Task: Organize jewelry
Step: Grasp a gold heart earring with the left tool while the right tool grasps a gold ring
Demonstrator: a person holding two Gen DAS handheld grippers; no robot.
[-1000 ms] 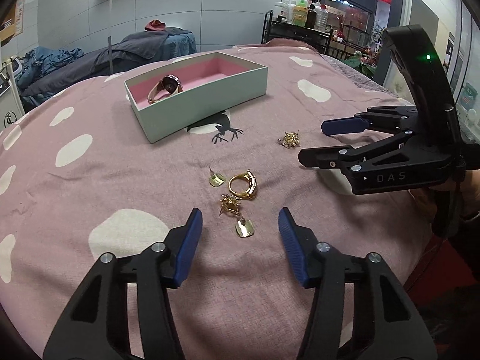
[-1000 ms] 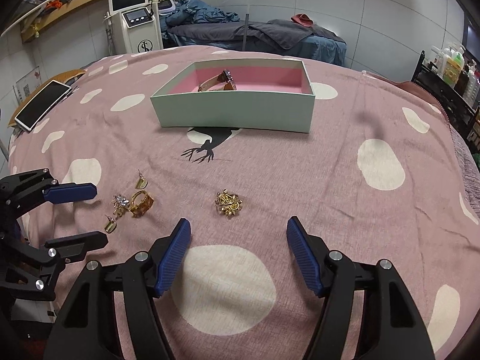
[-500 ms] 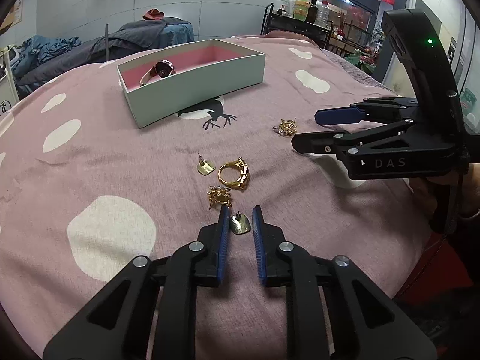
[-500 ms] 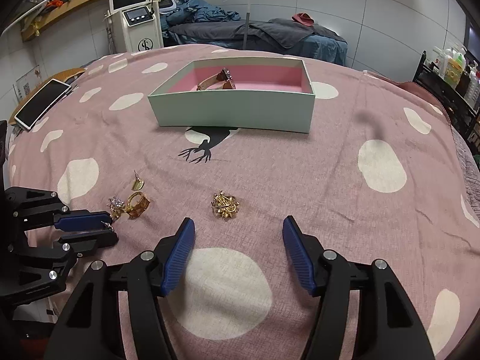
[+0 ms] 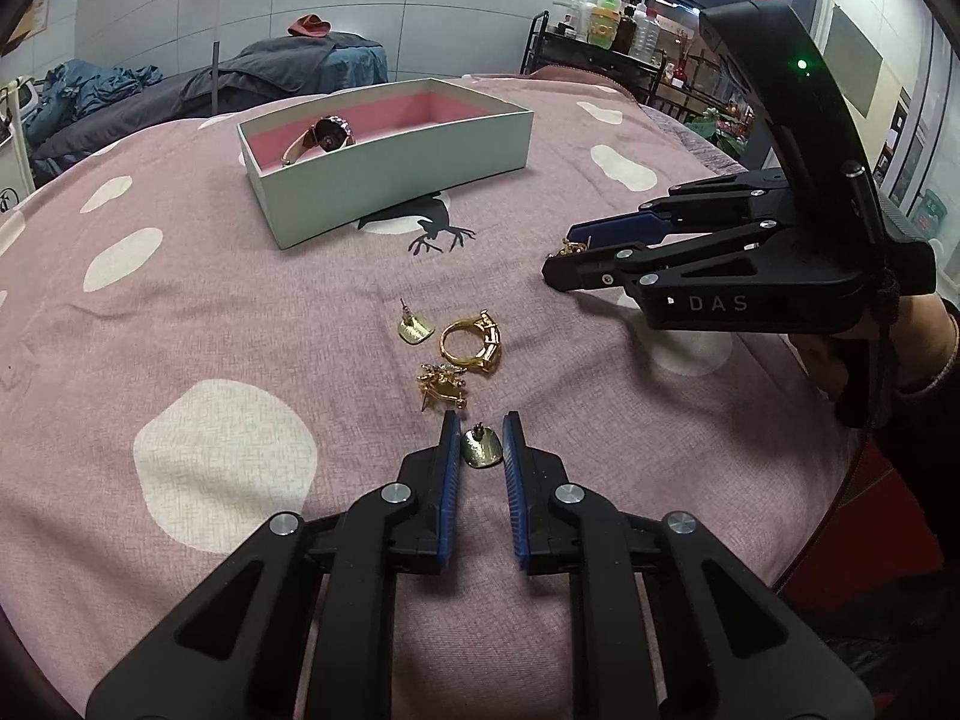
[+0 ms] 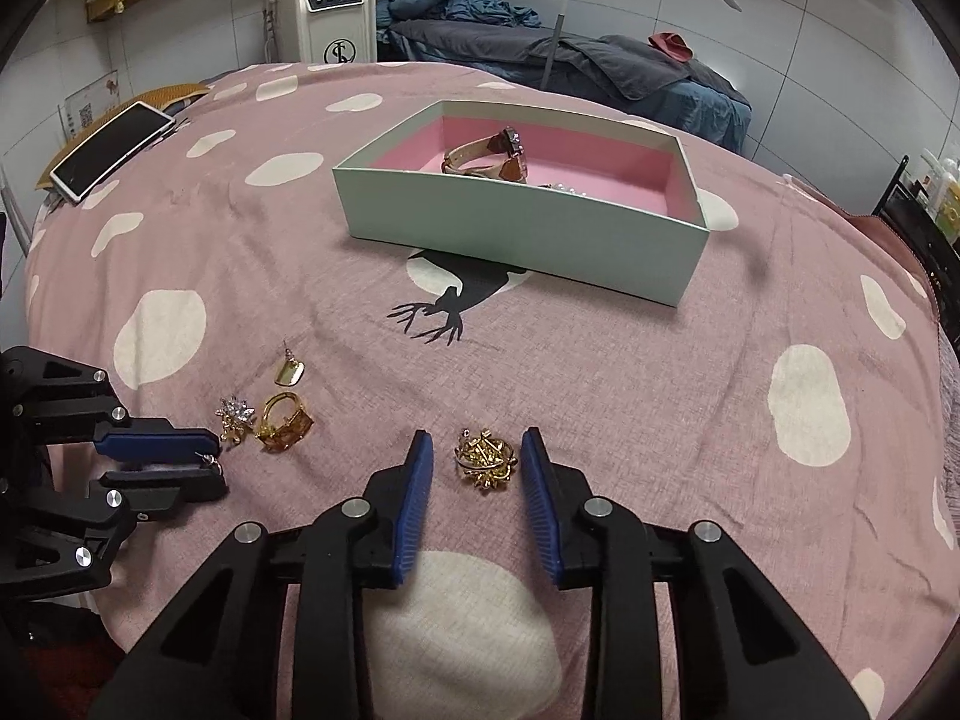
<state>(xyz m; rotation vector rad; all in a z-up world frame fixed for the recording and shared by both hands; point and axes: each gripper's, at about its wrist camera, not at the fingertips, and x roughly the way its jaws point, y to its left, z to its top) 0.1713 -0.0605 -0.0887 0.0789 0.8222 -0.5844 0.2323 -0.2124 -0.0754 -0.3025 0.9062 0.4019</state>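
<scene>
The left claw (image 5: 480, 441) is seen narrowed around a flat gold earring (image 5: 480, 449); its blue pads sit right at the earring's edges, though whether they press on it cannot be told. The jaws were closing within the last second and are now at rest. The earring lies on the pink spotted cloth (image 5: 180, 330), on the near side of the mint-green box (image 5: 384, 174).

The right claw (image 6: 471, 462) is seen with its jaws just closing, a gold brooch (image 6: 485, 457) set between the pads with a small gap visible on each side; the brooch is not gripped and rests on the cloth, also on the near side of the box.

Between the two claws and the box, three more pieces are laid close together: a gold ring (image 5: 471, 341), a spiky gold flower piece (image 5: 443, 384) just touching it on the side away from the box, and a second flat earring (image 5: 413, 327) on the side towards the box.

Inside the box, against its pink lining, a wristwatch (image 6: 489, 156) is seen lying on its side. A black deer print (image 6: 438, 312) is partly covered by the box's near wall. A tablet (image 6: 108, 150) is laid well to the left of the box, at the cloth's edge.
</scene>
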